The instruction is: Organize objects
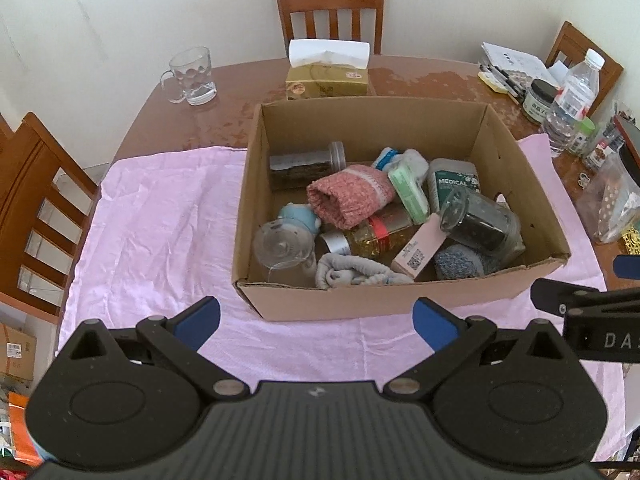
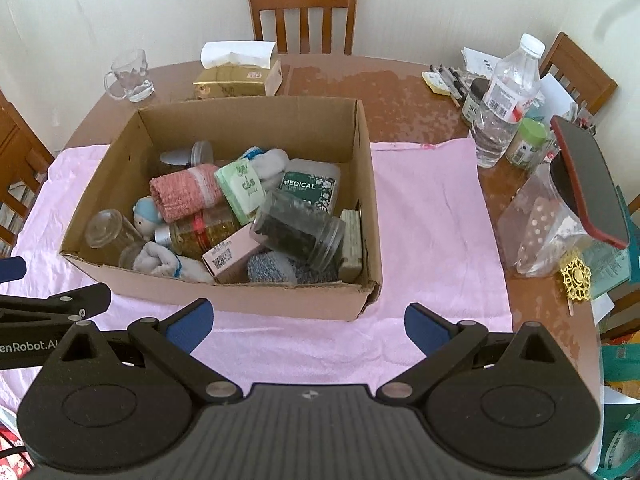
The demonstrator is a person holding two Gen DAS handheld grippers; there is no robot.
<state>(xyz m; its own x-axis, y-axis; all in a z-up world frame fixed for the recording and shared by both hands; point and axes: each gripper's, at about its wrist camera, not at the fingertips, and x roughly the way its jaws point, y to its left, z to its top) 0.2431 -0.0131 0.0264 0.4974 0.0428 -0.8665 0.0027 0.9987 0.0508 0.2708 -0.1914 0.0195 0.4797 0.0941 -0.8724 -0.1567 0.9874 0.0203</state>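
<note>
Each black tool [image 1: 316,326] [image 2: 308,322] has blue pads, silver pivot screws

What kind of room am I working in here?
Probably a home dining room: wooden dining chairs around a brown table, with a tissue box, glass mug and household clutter.
</note>
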